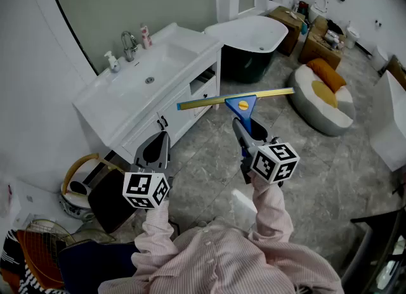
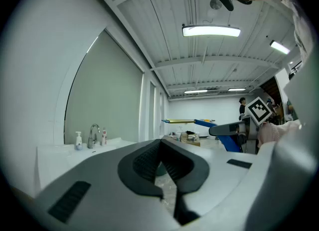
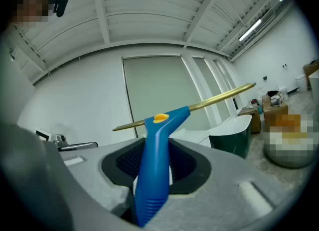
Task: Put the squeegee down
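Observation:
A squeegee (image 1: 242,104) with a blue handle and a long brass blade bar (image 3: 209,99) is held out level in front of me, above the grey floor. My right gripper (image 1: 245,132) is shut on its blue handle (image 3: 153,175), and the bar lies crosswise beyond the jaws. To its left, my left gripper (image 1: 157,147) hangs near the front of the white vanity (image 1: 108,112), shut with nothing between its pads (image 2: 144,168). The left gripper view also shows the squeegee (image 2: 202,122) and the right gripper (image 2: 234,129) off to its right.
The vanity carries a sink (image 1: 147,74), a tap (image 1: 129,44) and small bottles (image 1: 145,35). A white bathtub (image 1: 254,36) stands beyond it. A round cushion seat (image 1: 327,99) and cardboard boxes (image 1: 320,42) lie at the right. A basket (image 1: 79,188) and a dark bag (image 1: 111,201) sit at lower left.

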A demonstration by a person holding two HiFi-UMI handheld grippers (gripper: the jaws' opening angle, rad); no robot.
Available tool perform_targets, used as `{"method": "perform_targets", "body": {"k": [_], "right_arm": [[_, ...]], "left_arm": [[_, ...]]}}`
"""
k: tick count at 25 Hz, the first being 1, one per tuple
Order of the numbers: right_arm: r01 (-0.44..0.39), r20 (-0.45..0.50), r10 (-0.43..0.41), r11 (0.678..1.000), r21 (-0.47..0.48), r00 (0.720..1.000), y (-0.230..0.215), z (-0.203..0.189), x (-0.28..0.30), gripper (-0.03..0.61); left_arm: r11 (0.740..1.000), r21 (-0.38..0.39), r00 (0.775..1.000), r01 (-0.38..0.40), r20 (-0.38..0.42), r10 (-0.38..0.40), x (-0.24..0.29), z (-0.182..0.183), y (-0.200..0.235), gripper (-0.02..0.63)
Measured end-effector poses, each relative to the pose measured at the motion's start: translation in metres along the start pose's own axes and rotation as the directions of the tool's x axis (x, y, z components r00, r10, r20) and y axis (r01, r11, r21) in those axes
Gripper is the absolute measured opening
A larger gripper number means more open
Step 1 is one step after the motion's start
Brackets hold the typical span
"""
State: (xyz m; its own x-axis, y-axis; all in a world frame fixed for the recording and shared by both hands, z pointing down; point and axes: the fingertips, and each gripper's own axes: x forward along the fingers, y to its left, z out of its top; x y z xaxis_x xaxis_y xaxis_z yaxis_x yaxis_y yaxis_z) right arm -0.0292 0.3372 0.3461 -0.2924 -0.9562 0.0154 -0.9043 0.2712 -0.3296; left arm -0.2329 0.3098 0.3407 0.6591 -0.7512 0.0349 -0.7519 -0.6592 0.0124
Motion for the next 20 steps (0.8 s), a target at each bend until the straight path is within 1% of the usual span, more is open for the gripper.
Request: {"method": "perform_targets", "body": {"k": [5, 10, 20], "right_arm": [[-0.007, -0.006, 0.007, 1.0, -0.002, 1.0, -0.005, 0.0, 0.0, 0.129], [-0.007, 0.004, 0.007, 1.0, 0.018, 1.0, -0.016, 0.005, 0.001, 0.129], [-0.018, -0.005, 0.018, 0.999, 0.042, 1.0, -0.036, -0.002, 0.007, 0.129]], "left_arm": [[1.0, -0.015, 1.0, 0.002, 0.006, -0.002, 0.006, 0.001, -0.004, 0.002], [1.0, -0.028, 1.0, 0.007, 0.012, -0.007, 0.017, 0.002, -0.008, 0.002], [0.999, -0.05, 1.0, 0.0, 0.004, 0.0, 0.038, -0.011, -0.019, 0.002]]}}
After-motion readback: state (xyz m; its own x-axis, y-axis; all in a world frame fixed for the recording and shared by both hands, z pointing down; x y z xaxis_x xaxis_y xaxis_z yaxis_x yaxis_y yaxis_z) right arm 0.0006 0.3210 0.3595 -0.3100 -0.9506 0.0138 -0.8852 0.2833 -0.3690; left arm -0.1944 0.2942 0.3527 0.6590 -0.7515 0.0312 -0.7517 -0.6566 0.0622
